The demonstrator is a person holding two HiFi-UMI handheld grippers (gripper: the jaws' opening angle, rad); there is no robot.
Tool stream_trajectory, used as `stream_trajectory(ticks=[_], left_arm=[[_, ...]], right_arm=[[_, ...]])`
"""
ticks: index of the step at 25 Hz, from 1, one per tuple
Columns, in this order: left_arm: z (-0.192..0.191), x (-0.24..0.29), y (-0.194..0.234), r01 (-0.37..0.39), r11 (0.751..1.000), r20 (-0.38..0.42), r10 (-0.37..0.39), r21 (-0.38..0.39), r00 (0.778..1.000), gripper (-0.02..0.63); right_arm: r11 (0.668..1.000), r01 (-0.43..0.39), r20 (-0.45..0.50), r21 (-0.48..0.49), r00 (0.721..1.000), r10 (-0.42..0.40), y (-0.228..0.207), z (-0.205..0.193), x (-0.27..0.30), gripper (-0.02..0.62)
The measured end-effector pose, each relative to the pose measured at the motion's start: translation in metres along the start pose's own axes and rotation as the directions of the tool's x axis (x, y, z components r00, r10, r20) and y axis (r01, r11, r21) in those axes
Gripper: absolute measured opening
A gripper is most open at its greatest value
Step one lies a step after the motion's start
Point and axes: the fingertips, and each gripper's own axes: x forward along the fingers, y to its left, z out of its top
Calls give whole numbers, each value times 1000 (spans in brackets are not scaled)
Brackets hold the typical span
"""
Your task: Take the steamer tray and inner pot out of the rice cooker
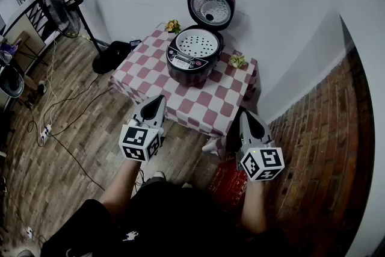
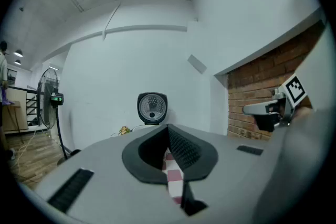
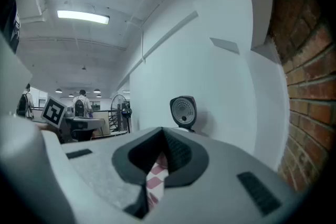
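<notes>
My left gripper (image 1: 157,100) and right gripper (image 1: 247,116) are both hanging closed and empty before the table (image 1: 201,110), well apart from the cooker (image 1: 186,64). Reaching in with the jaws closed risks knocking the tray (image 1: 195,43) askew. The tray is sitting in the open cooker, hiding any pot beneath.

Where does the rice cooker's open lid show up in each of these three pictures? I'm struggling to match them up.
Head view: the lid stands open near the top, slightly right of centre.
Left gripper view: the lid is near the middle, slightly left of centre.
Right gripper view: the lid is just right of centre.
Shared landmark: the standing fan, left of the lid in all three.
</notes>
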Motion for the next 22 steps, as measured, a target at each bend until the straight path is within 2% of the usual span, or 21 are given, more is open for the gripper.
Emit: stream_trajectory(ticks=[7, 14, 22], left_arm=[[-2, -5, -5, 8, 1000, 0, -8, -24, 1000, 4], [-3, -5, -10, -17, 1000, -11, 17, 15, 1000, 3], [-11, -7, -16, -36, 999, -27, 37, 14, 999, 3]], right_arm=[[999, -22, 18, 34, 1000, 21, 2, 2, -6, 2], [998, -31, 25, 55, 999, 29, -3, 2, -10, 3], [996, -57, 33, 73, 998, 55, -6, -1, -12, 3]])
